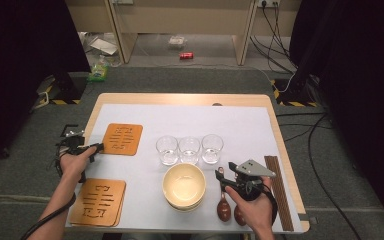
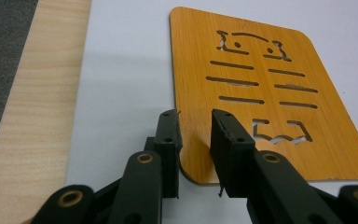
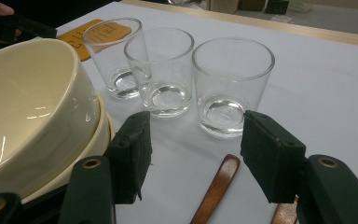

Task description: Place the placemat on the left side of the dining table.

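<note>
Bamboo coaster, orange-brown with cut-out slots and rounded corners, lies flat at the table's nine o'clock side. Left gripper jaws straddle its near corner, apart. Right gripper jaws stand apart, holding nothing.

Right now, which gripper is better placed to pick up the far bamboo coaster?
Left. The left gripper already has its jaws either side of the bamboo coaster's near corner. The right gripper stands open beside the bowls, over the wooden spoons.
</note>
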A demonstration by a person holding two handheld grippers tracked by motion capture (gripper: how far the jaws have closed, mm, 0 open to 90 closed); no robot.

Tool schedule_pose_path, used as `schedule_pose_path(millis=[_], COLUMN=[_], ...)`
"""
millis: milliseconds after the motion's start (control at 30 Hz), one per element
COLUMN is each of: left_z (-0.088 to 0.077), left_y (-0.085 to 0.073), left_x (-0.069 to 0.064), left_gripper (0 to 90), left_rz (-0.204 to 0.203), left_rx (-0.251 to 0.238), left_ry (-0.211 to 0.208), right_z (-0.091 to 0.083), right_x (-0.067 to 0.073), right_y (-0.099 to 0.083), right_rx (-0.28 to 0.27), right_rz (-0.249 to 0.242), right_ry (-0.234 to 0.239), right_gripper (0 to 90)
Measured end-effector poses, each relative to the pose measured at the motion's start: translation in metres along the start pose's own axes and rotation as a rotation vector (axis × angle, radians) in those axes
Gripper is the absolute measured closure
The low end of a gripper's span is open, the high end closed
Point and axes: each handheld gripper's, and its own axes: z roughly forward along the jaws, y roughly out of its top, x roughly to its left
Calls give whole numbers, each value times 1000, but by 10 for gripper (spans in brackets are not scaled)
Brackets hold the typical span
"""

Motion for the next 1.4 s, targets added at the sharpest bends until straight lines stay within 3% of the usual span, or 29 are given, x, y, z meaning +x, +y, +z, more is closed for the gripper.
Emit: schedule_pose_path(millis=[633,733,1000,1167,1267,1400], left_z=[-1,-3,-18,-28,-36,-40], left_y=[-4,-3,-1,-1,1,3], left_x=[-4,-4,-17,-24,-33,-41], left_gripper=[658,637,418,375,361,349], left_rz=[-6,-4,14,33,43,59], left_rx=[-18,-49,-120,-151,-179,-182], left_ry=[-13,-15,-12,-7,-31,-44], right_z=[2,2,2,3,2,1], right_x=[1,0,-5,-8,-10,-11], right_y=[0,0,-3,-4,-6,-7], right_rx=[2,4,8,9,14,13], right_rz=[-2,0,28,37,43,44], right_ry=[3,0,-9,-10,-9,-12], right_gripper=[431,432,445,446,447,447])
